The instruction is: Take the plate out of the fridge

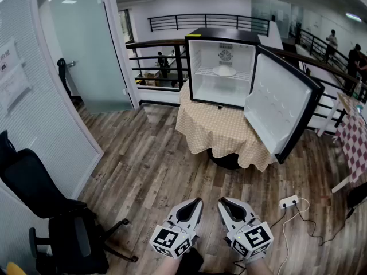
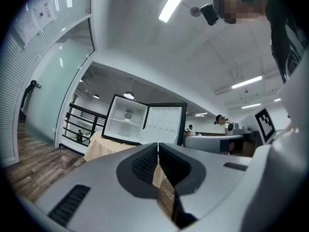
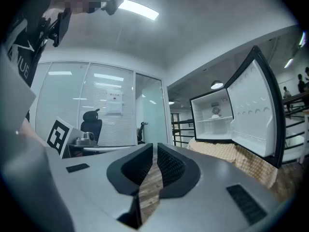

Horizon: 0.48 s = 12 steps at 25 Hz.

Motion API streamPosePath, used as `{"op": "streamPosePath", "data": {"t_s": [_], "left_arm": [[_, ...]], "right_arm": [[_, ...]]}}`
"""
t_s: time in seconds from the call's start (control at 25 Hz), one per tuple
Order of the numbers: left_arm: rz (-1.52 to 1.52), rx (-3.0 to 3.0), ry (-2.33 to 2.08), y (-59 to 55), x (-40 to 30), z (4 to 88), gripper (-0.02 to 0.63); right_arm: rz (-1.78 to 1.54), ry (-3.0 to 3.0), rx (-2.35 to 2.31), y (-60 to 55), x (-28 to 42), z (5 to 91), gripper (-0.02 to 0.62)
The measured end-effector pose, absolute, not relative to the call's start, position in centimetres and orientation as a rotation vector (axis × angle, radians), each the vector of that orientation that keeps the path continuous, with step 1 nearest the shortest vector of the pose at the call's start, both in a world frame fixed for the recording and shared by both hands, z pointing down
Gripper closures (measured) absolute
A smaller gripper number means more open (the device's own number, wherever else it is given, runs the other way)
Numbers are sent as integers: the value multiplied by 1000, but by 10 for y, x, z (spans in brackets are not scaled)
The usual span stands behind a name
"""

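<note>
The fridge point(image 1: 221, 67) stands on the table point(image 1: 215, 133), toward its back edge; its door point(image 1: 281, 105) is already swung wide past the table's right edge, so that step looks done. The plate point(image 1: 224, 71) sits mid-shelf inside, untouched; by my judgement, reaching in, gripping it and lifting it out are all left to do. The left gripper point(image 1: 198, 201) and right gripper point(image 1: 221, 201) hang low, side by side, well apart from the table; each has its jaws clenched together on nothing, so one must open first. A chair point(image 1: 46, 211) stands off left; a power strip point(image 1: 288, 201) lies on the floor to the right; nothing blocks the straight path, and only the open door crowds the right side.
</note>
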<state>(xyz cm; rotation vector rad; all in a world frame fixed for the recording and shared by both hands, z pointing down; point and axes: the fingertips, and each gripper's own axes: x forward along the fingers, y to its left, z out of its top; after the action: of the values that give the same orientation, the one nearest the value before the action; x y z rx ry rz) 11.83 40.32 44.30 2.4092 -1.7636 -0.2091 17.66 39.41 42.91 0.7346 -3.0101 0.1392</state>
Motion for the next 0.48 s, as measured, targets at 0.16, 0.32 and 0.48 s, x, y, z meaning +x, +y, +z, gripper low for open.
{"op": "streamPosePath", "data": {"t_s": [0.16,0.32,0.48], "left_arm": [[-218,2406,-1759,380,100,441,591],[-218,2407,-1743,359,84,442,591],[-223,2416,-1719,341,71,442,591]], "right_arm": [[148,-3001,735,371,158,431,545],[152,-2991,746,352,140,432,545],[172,-2980,765,334,126,434,545]]}}
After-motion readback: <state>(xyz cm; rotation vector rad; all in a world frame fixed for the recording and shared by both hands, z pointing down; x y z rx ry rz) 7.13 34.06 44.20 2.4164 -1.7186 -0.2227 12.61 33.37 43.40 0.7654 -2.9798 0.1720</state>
